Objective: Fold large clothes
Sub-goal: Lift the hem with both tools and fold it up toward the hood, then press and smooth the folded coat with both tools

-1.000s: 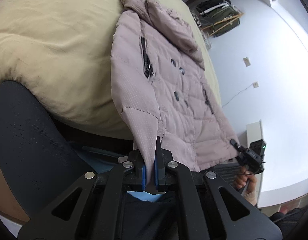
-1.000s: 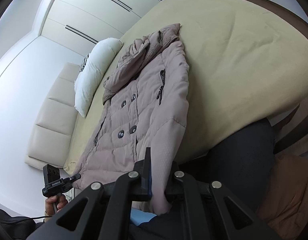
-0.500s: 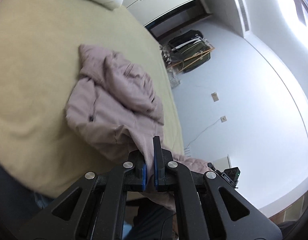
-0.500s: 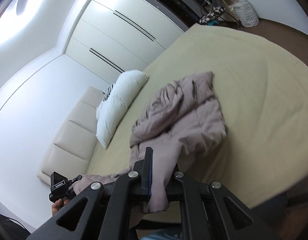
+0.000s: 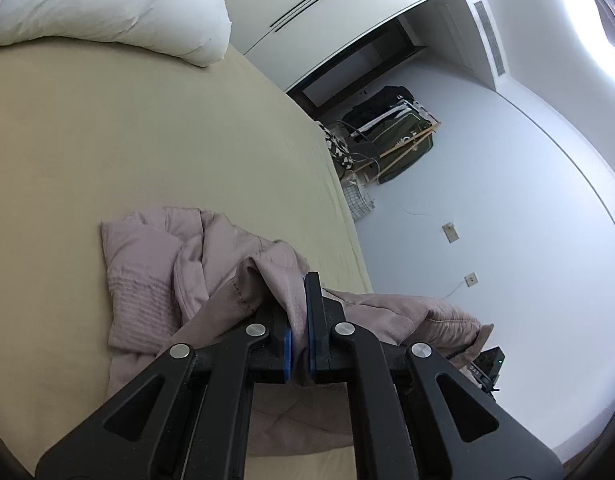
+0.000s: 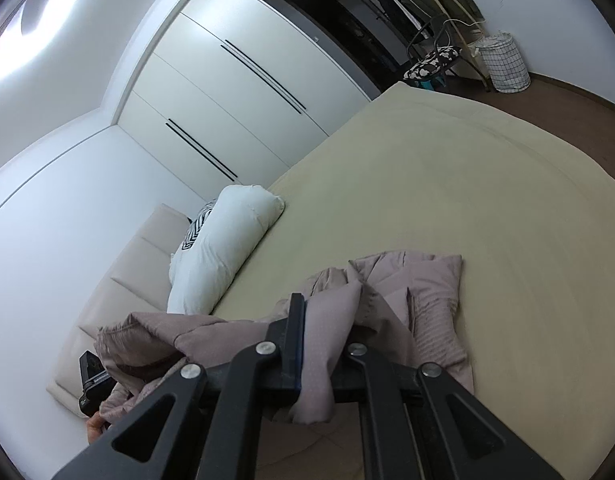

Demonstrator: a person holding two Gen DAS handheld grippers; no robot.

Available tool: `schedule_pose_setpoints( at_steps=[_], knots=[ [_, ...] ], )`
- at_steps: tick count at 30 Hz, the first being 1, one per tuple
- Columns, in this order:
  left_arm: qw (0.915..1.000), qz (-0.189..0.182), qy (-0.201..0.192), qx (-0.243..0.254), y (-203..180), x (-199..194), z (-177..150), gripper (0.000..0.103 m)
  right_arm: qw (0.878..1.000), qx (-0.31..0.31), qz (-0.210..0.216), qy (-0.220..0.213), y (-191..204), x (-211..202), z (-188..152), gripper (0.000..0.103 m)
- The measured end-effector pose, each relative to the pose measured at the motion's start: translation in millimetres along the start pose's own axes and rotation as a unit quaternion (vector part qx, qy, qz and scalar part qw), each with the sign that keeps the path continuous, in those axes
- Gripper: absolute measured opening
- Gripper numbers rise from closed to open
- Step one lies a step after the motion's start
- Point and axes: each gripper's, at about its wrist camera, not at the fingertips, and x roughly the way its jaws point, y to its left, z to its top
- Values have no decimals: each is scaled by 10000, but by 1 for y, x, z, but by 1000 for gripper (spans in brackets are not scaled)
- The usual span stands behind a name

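A dusty pink quilted coat (image 5: 147,280) lies bunched on the beige bed (image 5: 127,140); it also shows in the right wrist view (image 6: 427,292). My left gripper (image 5: 297,320) is shut on a fold of the coat's hem. My right gripper (image 6: 319,340) is shut on another part of the hem, and the cloth drapes over its right finger. Both hold the hem lifted over the upper part of the coat, whose hood end rests on the bed. The coat's buttons and front are hidden under the raised cloth.
A white pillow (image 6: 227,248) lies at the head of the bed beside a beige padded headboard (image 6: 119,280). White wardrobe doors (image 6: 235,80) stand behind. A clothes rack (image 5: 391,136), a chair (image 6: 431,60) and a laundry basket (image 6: 503,64) stand past the bed's far corner.
Both grippers have carried the coat's hem up and forward over the bed. The coat went from lying flat and stretched out to bunched, with its lower half folded toward the hood.
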Motion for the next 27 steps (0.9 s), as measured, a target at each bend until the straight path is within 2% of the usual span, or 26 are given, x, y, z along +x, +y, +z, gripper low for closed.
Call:
schedule_pose_setpoints(
  at_steps=[6, 12, 14, 16, 18, 20, 21, 24, 25, 26, 27],
  knots=[
    [9980, 613, -33, -167, 42, 88, 61, 3, 9985, 213, -488, 104, -34, 104, 44, 8],
    [9913, 1235, 275, -351, 102, 172, 84, 4, 9908, 451, -1166, 525, -84, 199, 54, 8],
    [9893, 1283, 386, -577, 123, 194, 86, 5, 9877, 582, -1274, 696, -100, 222, 48, 11],
    [9888, 1061, 375, -981, 141, 201, 87, 6, 9843, 936, -1208, 882, -117, 235, 42, 14],
    [9883, 847, 262, -1240, 150, 195, 87, 7, 9850, 1199, -968, 778, -123, 230, 38, 21],
    [9903, 965, 95, -999, 140, 183, 89, 8, 9869, 1164, -892, 675, -117, 218, 39, 36],
    [9909, 1067, 6, -815, 132, 176, 89, 8, 9874, 996, -1014, 692, -108, 212, 39, 38],
    [9900, 1368, -262, -230, 99, 160, 83, 8, 9824, 7, -1722, 723, -63, 200, 38, 53],
    [9891, 1440, -307, -87, 89, 156, 81, 8, 9774, -355, -1966, 694, -45, 197, 35, 65],
    [9885, 1472, -357, 54, 78, 151, 78, 8, 9730, -702, -2097, 658, -26, 195, 31, 81],
    [9882, 1466, -430, 97, 72, 150, 77, 8, 9718, -917, -2083, 615, -14, 192, 28, 86]
  ],
)
